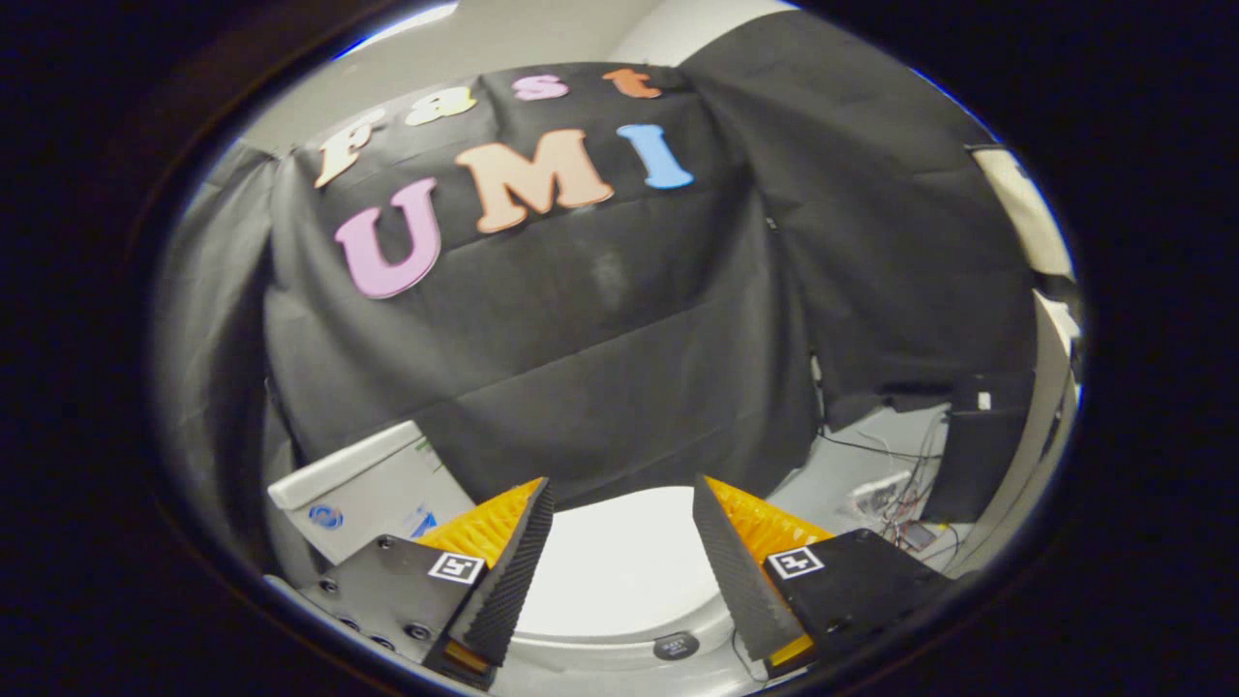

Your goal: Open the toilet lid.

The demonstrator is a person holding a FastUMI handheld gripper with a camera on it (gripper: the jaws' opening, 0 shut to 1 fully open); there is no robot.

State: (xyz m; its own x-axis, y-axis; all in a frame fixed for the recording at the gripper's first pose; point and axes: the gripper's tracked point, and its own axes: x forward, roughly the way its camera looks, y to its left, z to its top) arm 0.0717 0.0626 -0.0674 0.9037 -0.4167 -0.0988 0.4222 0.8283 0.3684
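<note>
**Fingers apart above the closed toilet lid**

My gripper [622, 503] hangs over the toilet with its 2 fingers [503, 571] spread wide, holding nothing. Each finger has a dark ribbed inner pad and a yellow outer face, and each carries 1 square black-and-white marker on its black mount.

Between the fingers and just below them lies the toilet lid [619, 571], white, smooth and glossy, lying flat and shut. Neither finger touches it as far as I can tell. Its near rim curves across the gap between my fingers, and on the rim, close under my right finger, sits a small dark oval button [676, 646]. The space between my fingers is open, with only the lid's surface under it.

Beyond my left finger stands a white box-like unit [363, 494] with a flat top ledge and a blue round mark on its side; I cannot tell what it is.

Beyond my right finger the floor [861, 455] is pale grey, with a tangle of thin wires [891, 494] and a small device lying on it, near a dark panel [978, 455] standing upright.

Farthest off, black cloth [619, 319] hangs as the booth's wall right behind the lid's far edge, closing off the room ahead. Above the cloth a pale wall [503, 39] shows.
</note>
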